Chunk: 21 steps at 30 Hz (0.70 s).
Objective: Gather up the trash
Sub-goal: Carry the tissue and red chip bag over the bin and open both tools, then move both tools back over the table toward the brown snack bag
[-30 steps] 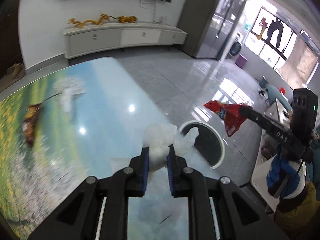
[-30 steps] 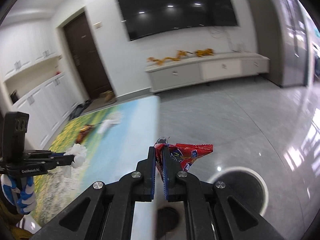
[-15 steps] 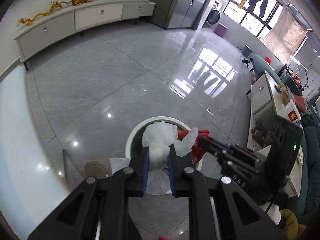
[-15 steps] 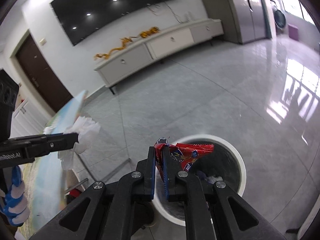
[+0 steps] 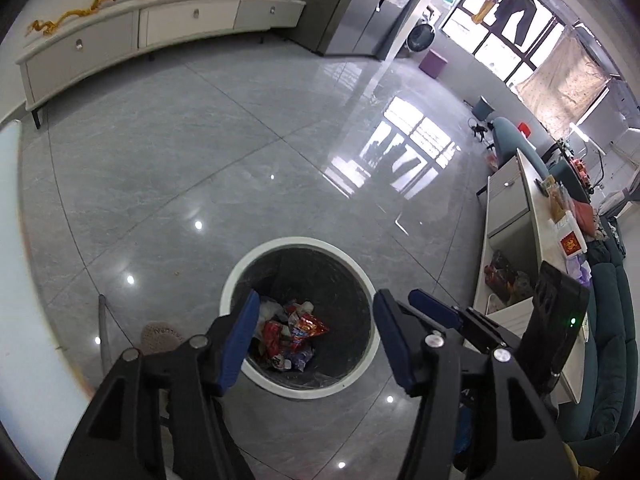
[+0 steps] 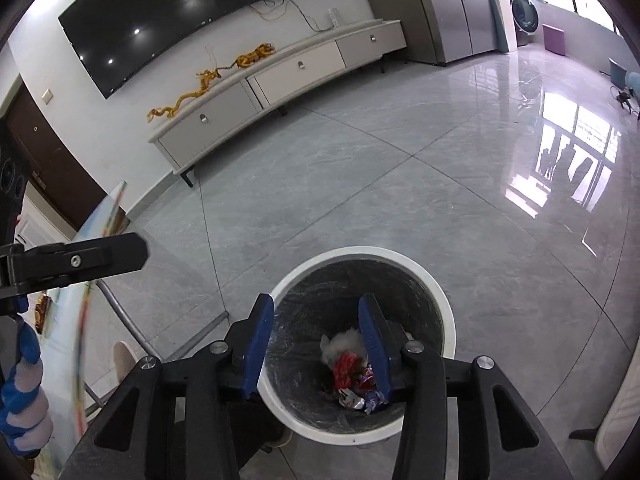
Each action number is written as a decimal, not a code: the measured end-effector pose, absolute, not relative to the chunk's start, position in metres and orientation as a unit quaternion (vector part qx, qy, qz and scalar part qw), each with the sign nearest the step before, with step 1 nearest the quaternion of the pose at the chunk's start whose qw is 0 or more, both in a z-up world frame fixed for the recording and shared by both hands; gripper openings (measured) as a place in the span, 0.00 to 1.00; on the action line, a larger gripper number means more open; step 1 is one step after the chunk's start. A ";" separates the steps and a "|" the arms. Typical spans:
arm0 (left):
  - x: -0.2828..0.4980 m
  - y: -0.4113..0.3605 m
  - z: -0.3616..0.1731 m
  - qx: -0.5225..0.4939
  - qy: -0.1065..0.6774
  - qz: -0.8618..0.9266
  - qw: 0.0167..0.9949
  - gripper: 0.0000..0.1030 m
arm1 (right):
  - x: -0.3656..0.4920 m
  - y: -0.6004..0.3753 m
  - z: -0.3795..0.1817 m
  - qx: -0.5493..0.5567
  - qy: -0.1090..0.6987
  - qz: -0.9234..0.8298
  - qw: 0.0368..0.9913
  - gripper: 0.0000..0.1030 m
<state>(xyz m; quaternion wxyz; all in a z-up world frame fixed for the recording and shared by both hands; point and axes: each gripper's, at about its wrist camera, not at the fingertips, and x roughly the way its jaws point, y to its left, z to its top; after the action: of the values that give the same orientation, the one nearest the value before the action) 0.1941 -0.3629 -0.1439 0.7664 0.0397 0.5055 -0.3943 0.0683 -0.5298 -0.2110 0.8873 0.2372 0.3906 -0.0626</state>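
Note:
A round bin with a white rim (image 5: 300, 242) (image 6: 360, 252) and a dark liner stands on the grey floor below both grippers. In it lie a white tissue wad (image 6: 344, 342) and a red snack wrapper (image 5: 304, 326) (image 6: 346, 372) among other scraps. My left gripper (image 5: 316, 296) hangs over the bin, its jaws opening with nothing between them. In the right wrist view one finger of the left gripper (image 6: 100, 256) reaches in from the left. My right gripper (image 6: 316, 300) is also above the bin, jaws opening and empty. It shows beside the left one (image 5: 434, 310).
The picture-covered table edge (image 6: 80, 320) (image 5: 24, 320) and its metal leg (image 5: 104, 320) sit left of the bin. A blue-gloved hand (image 6: 24, 400) holds the left tool. A white side cabinet (image 5: 508, 216) and a teal sofa (image 5: 616, 340) are to the right. A low TV cabinet (image 6: 280, 76) lines the far wall.
Both grippers swung from the table to above the bin. Both jaws opened. The tissue left the left gripper and the red wrapper left the right one. Both now lie in the bin.

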 end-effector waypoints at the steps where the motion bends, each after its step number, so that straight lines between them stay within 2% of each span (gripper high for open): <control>1: 0.190 -0.354 -0.136 0.039 0.496 -0.392 0.774 0.56 | 0.066 -0.527 -0.207 0.237 0.387 -0.062 0.889 0.41; 8: 0.163 -0.259 -0.071 0.010 0.402 -0.351 0.846 0.56 | 0.057 -0.487 -0.150 0.206 0.352 -0.042 0.912 0.41; 11: 0.152 -0.209 -0.050 0.004 0.379 -0.333 0.863 0.56 | 0.054 -0.458 -0.122 0.184 0.334 -0.027 0.924 0.46; 21: 0.129 -0.024 -0.011 -0.008 0.322 -0.219 0.921 0.56 | 0.062 -0.340 -0.053 0.106 0.305 0.046 0.945 0.49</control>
<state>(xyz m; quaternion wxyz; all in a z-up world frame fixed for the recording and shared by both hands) 0.1286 -0.0239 -0.0112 0.9210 -0.0075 0.3221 -0.2188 0.0623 -0.3398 -0.0532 0.9454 0.1060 0.3046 0.0460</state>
